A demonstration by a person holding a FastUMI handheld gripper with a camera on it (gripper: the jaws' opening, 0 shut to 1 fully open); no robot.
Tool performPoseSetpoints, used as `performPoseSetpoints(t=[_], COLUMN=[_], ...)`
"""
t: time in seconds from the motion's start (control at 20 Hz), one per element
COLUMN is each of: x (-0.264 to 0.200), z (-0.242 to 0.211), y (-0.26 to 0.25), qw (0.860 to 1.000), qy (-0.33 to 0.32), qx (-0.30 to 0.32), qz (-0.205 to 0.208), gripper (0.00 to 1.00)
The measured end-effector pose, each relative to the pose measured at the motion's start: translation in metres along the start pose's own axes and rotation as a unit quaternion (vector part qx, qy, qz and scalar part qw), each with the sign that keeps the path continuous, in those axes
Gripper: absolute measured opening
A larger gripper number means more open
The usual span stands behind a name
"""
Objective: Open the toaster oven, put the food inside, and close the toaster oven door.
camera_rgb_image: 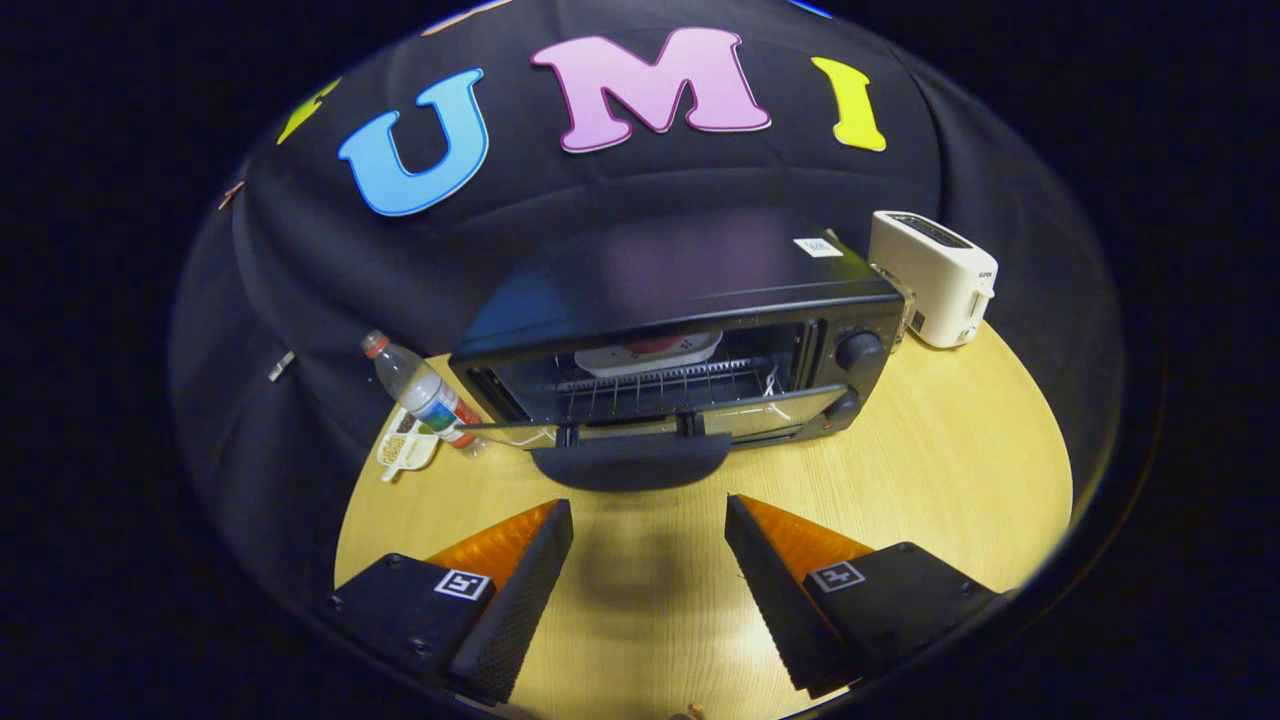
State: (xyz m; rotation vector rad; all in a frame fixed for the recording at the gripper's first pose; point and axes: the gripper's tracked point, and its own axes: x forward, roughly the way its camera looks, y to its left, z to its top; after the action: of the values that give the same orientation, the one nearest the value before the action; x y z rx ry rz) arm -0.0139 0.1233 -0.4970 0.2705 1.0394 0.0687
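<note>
**Door down, food on the rack: the closing lift is what remains**

The toaster oven sits on the wooden bench with its glass door folded down toward the camera, the dark handle at its front lip. On the wire rack inside lies the food, a pale piece with a red patch on top (what it is exactly cannot be told). The tongs hang just short of the handle, spread wide and holding nothing, with bare bench between their fingers.

Judging from this, the step in hand is closing the door. To do it well, come in low so a finger or both slip under the handle's front edge, centred on it rather than toward one hinge, then lift in an arc following the door's swing instead of shoving straight forward, which could slide the oven back. Finish with a light press until the door sits flush.

A plastic bottle leans by the oven's left corner beside a small snack packet, and a white toaster stands to the right; both are clear of the door's path.
</note>
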Motion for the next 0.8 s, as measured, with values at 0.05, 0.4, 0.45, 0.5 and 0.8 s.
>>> performPoseSetpoints(t=[0.05, 0.4, 0.45, 0.5, 0.8], x=[-0.013, -0.127, -0.151, -0.177, -0.307], z=[0.007, 0.121, 0.142, 0.162, 0.215], y=[0.001, 0.005, 0.005, 0.007, 0.015], qw=[1.0, 0.982, 0.975, 0.966, 0.923], qy=[-0.01, -0.18, -0.217, -0.251, -0.378], qx=[0.003, -0.021, -0.033, -0.045, -0.042], qz=[0.007, 0.046, 0.046, 0.045, 0.061], gripper=[1.0, 0.99, 0.99, 0.99, 0.98])
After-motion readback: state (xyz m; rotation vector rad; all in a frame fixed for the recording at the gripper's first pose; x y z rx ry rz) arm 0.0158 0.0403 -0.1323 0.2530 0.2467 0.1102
